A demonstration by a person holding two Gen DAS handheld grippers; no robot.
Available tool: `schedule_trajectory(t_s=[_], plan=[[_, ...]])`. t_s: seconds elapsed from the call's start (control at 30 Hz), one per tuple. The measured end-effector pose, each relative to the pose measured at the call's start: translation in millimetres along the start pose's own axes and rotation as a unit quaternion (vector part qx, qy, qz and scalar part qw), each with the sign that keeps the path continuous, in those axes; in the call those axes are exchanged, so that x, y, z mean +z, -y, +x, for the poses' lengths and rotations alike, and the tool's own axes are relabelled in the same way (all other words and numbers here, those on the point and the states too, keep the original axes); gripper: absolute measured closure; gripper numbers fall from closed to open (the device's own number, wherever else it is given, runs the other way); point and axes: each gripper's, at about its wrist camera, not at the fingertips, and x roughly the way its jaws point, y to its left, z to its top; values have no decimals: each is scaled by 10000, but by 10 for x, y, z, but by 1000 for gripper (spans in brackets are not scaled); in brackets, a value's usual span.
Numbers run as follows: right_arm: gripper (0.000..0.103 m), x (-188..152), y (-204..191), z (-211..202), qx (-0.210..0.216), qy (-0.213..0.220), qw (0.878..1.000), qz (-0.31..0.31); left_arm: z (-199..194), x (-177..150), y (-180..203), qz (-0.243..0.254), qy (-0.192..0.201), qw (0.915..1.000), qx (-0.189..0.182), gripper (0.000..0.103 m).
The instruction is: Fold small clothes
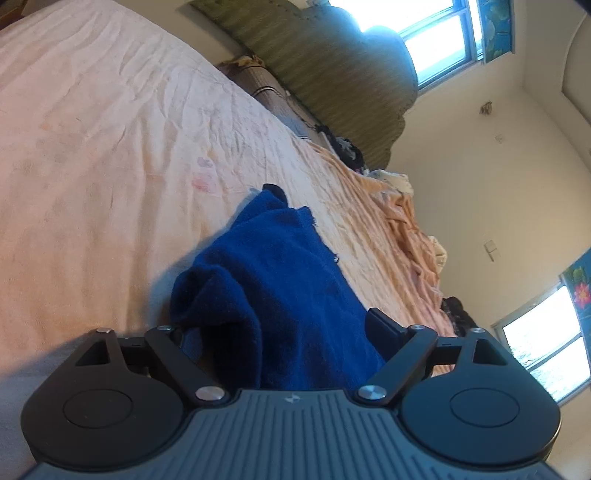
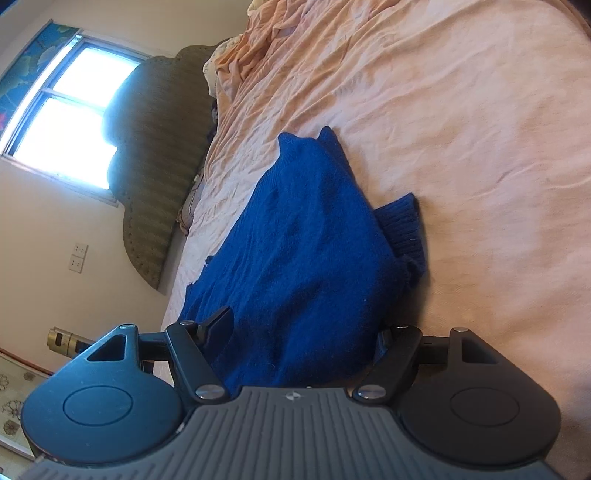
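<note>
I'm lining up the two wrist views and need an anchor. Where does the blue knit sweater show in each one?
Left wrist view: the blue sweater fills the lower centre, running up from between the left gripper's fingers.
Right wrist view: the sweater sits at centre, with its ribbed cuff sticking out to the right.
Shared landmark: the green padded headboard, beside a bright window.

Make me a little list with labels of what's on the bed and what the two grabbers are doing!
surface: bed sheet, pinkish and wrinkled
garment: blue sweater, bunched, lying on the sheet
cuff: ribbed cuff sticks out at the sweater's side
left gripper: open, sweater between its fingers
right gripper: open, sweater between its fingers
folding: not tidy yet
background: windows, green headboard
</note>
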Motion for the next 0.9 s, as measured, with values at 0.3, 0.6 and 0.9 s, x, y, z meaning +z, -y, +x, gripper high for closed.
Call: schedule_trajectory(t_s=[0.3,0.6,0.9], plan=[[39,13,81,-17,250,-307,9985,380,-78,-19,-103,-5,-151,9998,-161,34],[63,80,259,48,152,-79,9966,803,-47,-67,-22,283,-6,9996,99,36],[71,68,363,50,250,-125,9959,861,8,14,-132,-8,22,9991,415,70]])
